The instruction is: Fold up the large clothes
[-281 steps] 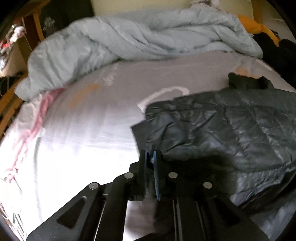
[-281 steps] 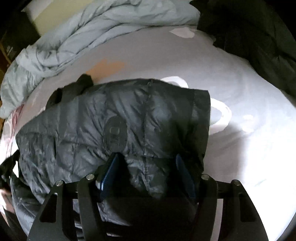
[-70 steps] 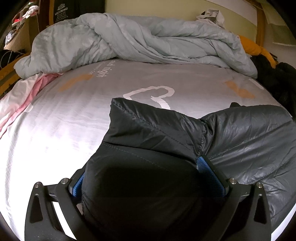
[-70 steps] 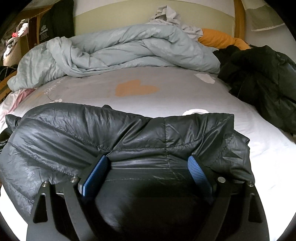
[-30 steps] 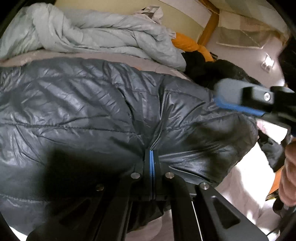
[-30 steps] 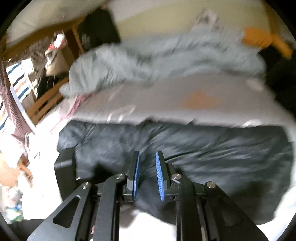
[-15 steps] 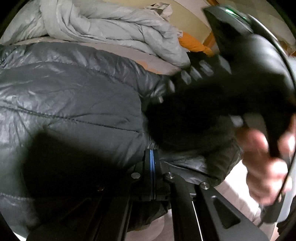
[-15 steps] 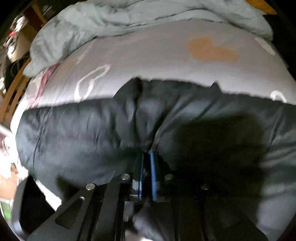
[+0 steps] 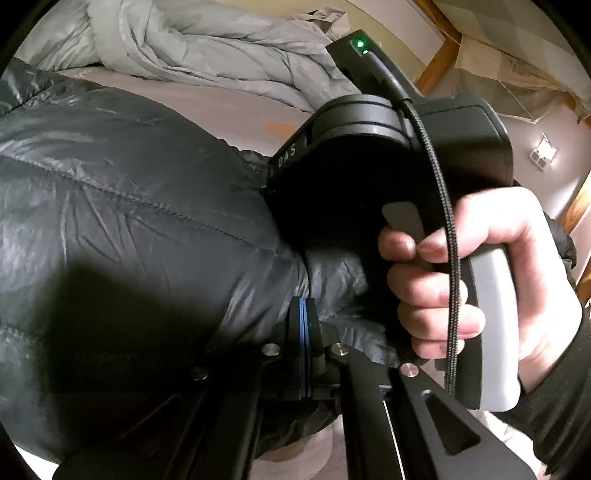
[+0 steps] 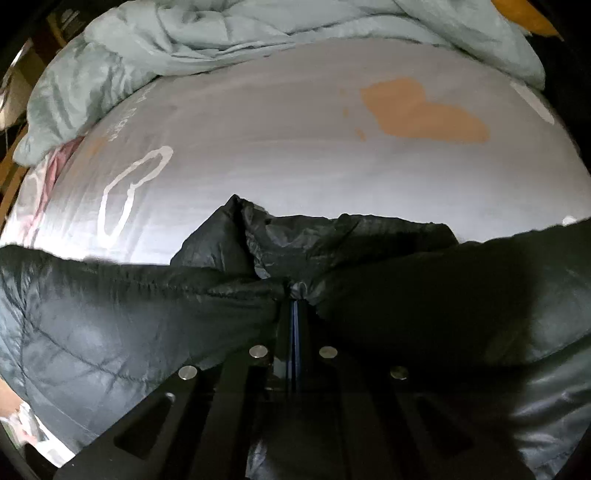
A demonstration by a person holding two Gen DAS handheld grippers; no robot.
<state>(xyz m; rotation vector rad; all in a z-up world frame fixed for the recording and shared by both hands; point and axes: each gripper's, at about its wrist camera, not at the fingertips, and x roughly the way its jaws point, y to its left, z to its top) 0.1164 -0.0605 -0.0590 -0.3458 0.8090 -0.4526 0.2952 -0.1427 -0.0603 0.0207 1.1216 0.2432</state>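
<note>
A dark grey quilted puffer jacket [image 9: 129, 206] lies on the bed and fills the near part of both views [image 10: 110, 325]. My left gripper [image 9: 303, 306] is shut on a fold of the jacket at its near edge. My right gripper [image 10: 294, 299] is shut on a bunched fold of the jacket too. In the left wrist view the right gripper's black body [image 9: 388, 155] and the hand on its handle [image 9: 461, 266] sit close on the right, over the jacket.
The bed sheet [image 10: 277, 147] is grey with heart prints. A crumpled pale blue duvet [image 10: 221, 33] lies along the far side [image 9: 207, 48]. An orange item [image 10: 524, 14] is at the far right. A wooden frame [image 9: 436, 62] stands behind.
The right gripper has come closer to the left one and pulled its fold of jacket toward the near edge. The left gripper stays shut on its fold.
</note>
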